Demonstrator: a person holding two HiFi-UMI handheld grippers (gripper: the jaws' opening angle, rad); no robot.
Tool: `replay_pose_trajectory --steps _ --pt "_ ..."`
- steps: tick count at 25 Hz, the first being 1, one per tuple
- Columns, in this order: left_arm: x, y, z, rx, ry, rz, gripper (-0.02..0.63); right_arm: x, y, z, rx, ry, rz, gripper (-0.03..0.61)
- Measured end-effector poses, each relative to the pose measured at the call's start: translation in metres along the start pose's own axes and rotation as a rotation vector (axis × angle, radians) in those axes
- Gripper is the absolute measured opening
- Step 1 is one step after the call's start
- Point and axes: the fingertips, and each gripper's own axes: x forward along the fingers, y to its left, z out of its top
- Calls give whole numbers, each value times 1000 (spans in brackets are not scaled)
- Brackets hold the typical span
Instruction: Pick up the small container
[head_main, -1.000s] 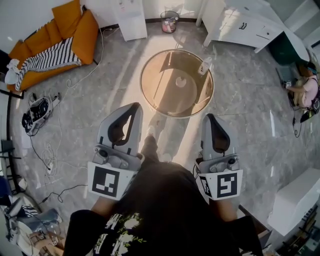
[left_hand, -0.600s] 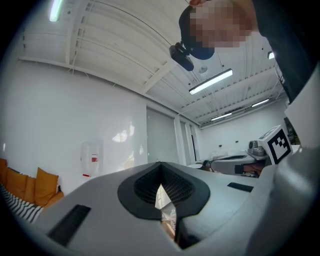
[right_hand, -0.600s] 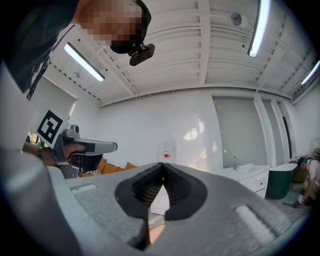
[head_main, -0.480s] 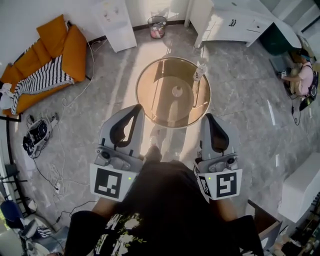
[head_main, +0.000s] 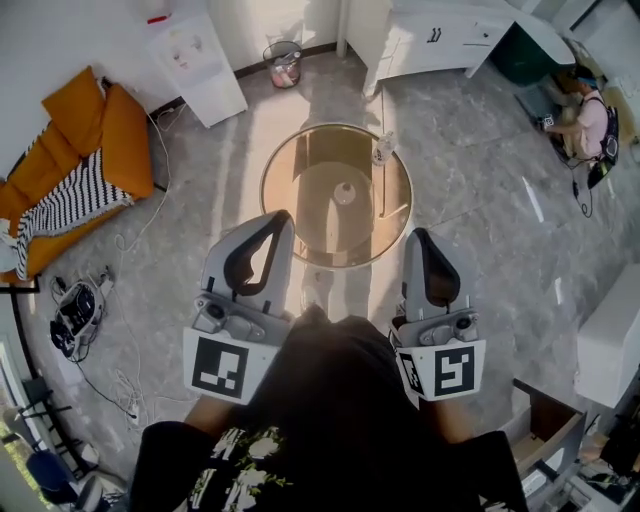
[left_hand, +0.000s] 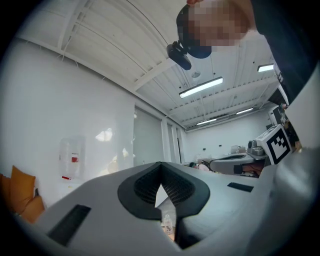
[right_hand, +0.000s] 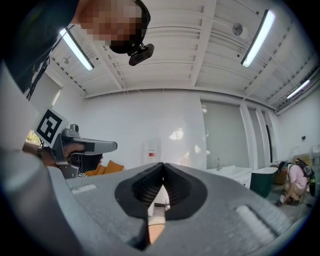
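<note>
- round glass table (head_main: 296, 172) on grey marble floor (head_main: 480, 230); small container (head_main: 383, 150) at its far-right edge
- orange sofa (head_main: 100, 125) at left
- left gripper (head_main: 278, 218) & right gripper (head_main: 419, 237): jaws together, empty

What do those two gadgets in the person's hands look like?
Both the left gripper and right gripper are pale grey plastic tongs with black ribbed pads inside. Each carries a white cube printed with black square markers. The person wears a black top with a pale print.
</note>
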Motion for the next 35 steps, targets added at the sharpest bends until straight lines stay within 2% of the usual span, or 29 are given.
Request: replay_pose_trajectory --steps 7,15,19,24,35 --pt "22 9 -18 -25 20 -79 2 11 -1 -10 8 10 -55 -5" --pt "64 -12 -41 -28 70 -141 2 6 -45 -36 64 21 -110 -5" --pt "93 -16 -43 -35 78 -116 2 18 -70 -44 58 24 -70 -5" --pt "121 -23 -34 17 64 -83 2 43 -95 -42 37 20 8 -5" --pt "183 -5 -21 61 73 95 2 110 -147 -31 36 -13 155 -5"
